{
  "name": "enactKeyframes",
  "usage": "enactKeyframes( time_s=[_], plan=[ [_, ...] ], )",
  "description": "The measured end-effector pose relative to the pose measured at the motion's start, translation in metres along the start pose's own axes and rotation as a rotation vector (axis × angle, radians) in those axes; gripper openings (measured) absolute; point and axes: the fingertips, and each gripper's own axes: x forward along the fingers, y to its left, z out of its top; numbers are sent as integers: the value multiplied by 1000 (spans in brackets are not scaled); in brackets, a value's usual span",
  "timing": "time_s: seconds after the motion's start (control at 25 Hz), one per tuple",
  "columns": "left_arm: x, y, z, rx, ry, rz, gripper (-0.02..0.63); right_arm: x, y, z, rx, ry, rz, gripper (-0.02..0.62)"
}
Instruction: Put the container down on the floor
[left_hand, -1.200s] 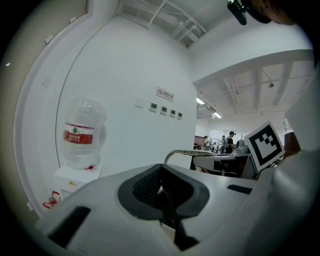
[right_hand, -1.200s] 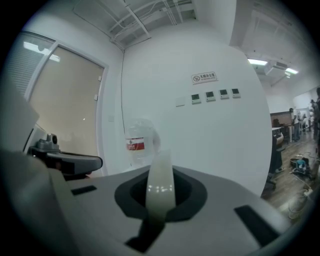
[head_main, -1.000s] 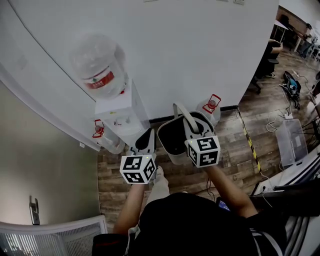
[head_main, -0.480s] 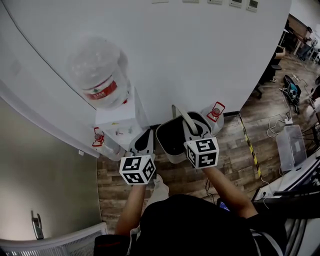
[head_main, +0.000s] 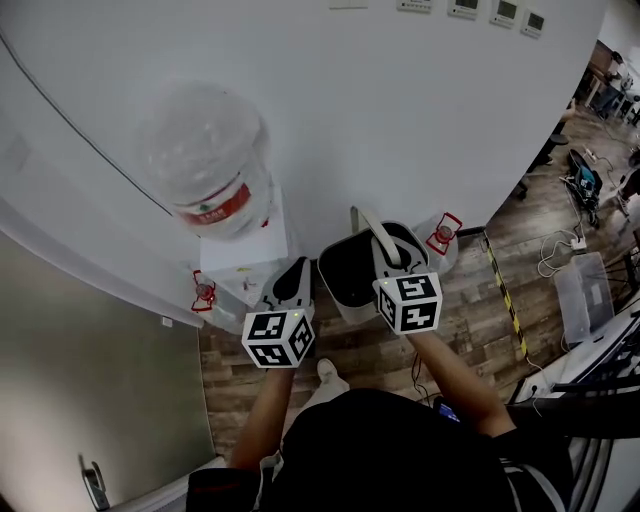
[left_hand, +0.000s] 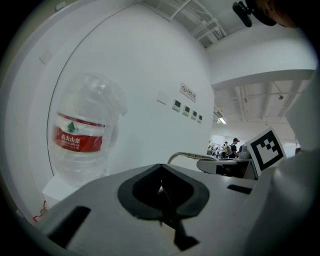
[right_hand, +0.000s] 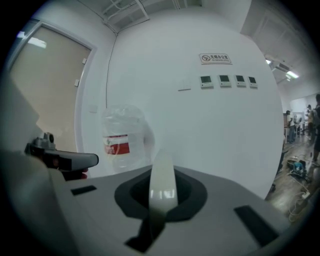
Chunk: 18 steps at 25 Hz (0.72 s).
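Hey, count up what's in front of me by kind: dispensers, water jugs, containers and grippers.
Water dispenser: 1
Water jugs: 3, one on top, two on the floor
Container: 1
Grippers: 2, left gripper and right gripper
Total: 7

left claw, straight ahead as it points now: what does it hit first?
Probably the white wall, just right of the water bottle; nothing else shows in that line, though depth is unclear.
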Motion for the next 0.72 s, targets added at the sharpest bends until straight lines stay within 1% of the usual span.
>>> enactKeyframes(
  time_s=[0.36,0.72],
  plan=[
    [29,48,9,-26,28,-54,14,45,8,8,18,17,-64,28],
    [50,78,-1,-52,57,-101,14,74,8,-4,24,58,-126,29]
  ],
)
